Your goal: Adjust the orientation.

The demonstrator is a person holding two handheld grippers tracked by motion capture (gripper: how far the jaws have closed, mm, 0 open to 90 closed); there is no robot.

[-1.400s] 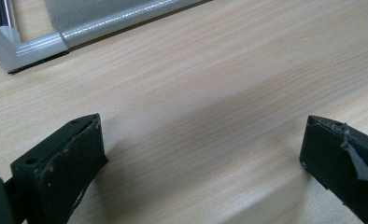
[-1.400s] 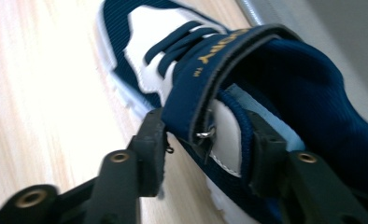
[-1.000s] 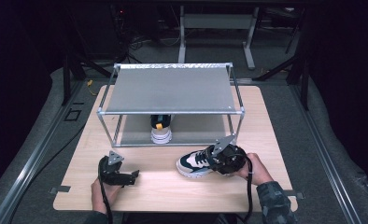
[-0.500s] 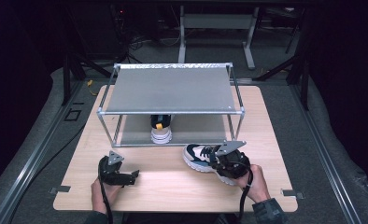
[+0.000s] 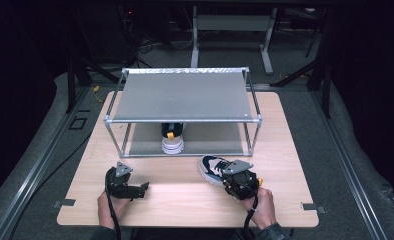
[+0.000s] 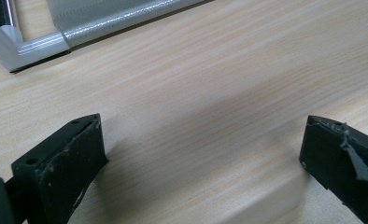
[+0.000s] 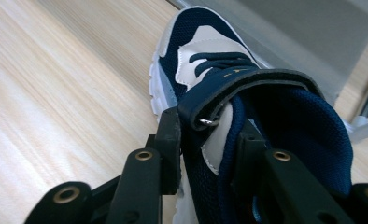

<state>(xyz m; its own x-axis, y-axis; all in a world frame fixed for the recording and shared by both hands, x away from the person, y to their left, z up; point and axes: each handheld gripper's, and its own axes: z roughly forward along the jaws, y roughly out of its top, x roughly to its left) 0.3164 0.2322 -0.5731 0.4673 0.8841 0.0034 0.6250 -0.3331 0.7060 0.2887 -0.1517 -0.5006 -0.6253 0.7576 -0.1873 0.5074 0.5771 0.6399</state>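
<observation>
A navy and white shoe (image 5: 211, 166) with a strap lies on the wooden table (image 5: 185, 202) in front of the rack, toe toward the rack's near left. My right gripper (image 5: 230, 175) is shut on it. In the right gripper view the two black fingers (image 7: 169, 140) clamp the shoe's (image 7: 205, 56) side wall just below the strap, one outside and one inside the opening. My left gripper (image 5: 142, 190) rests low at the table's near left, pointing right. Its jaws stand wide open in the left gripper view (image 6: 201, 154), with bare wood between them.
A metal-framed rack (image 5: 185, 95) with grey shelves stands at the back of the table; its corner (image 6: 37, 44) lies ahead of the left gripper. A second shoe (image 5: 173, 142) sits on its lower shelf, heel toward me. Bare wood lies between the two grippers.
My right hand has drawn back toward the near edge with the shoe, and the shoe has turned so its toe points more toward the rack. The left gripper has stayed put.
</observation>
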